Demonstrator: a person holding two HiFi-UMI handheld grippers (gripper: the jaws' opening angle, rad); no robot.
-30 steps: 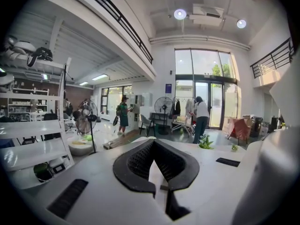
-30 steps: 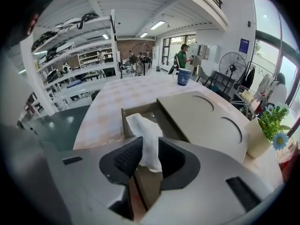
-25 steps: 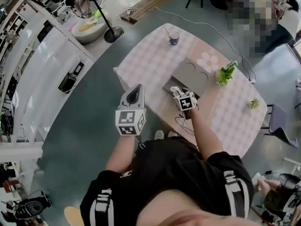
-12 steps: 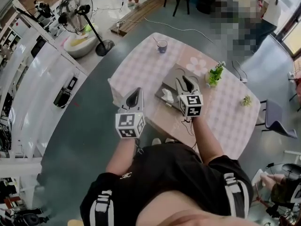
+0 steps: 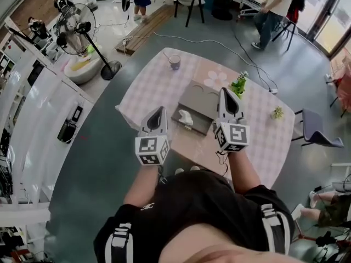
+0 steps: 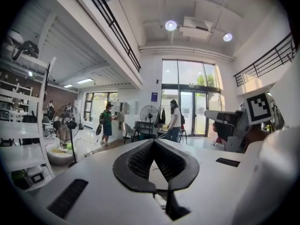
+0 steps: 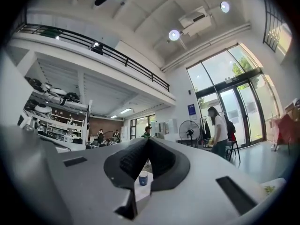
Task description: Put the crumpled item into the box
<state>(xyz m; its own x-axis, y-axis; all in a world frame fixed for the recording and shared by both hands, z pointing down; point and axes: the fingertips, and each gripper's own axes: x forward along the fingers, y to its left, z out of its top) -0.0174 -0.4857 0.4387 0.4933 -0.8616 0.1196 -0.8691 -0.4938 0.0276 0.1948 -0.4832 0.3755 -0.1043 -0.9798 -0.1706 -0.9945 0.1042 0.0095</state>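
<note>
Plainly, the crumpled item (image 5: pixel 185 117), a small white wad, lay inside the box (image 5: pixel 204 96), towards its near left corner and free of both tools. The box was grey and shallow, and it sat near the middle of the desk (image 5: pixel 156 86), which wore a pale checked cloth. Just beyond the box stood a small green plant (image 5: pixel 238 85); a cup (image 5: pixel 174 62) stood well apart at the far edge, and a second little plant (image 5: pixel 278 113) was off to the right.

The right hand-held gripper (image 5: pixel 224 91) hung above the box's right side, its jaws met at the tips with nothing between them (its own view showed only the cup through the gap behind the tips). The left hand-held gripper (image 5: pixel 159 110) was held over the desk's near left edge, beside the box; its jaws were likewise pressed together and empty.

On the floor beyond the desk stood a pedestal fan (image 5: pixel 77 29), and several people were at the far end of the room.
</note>
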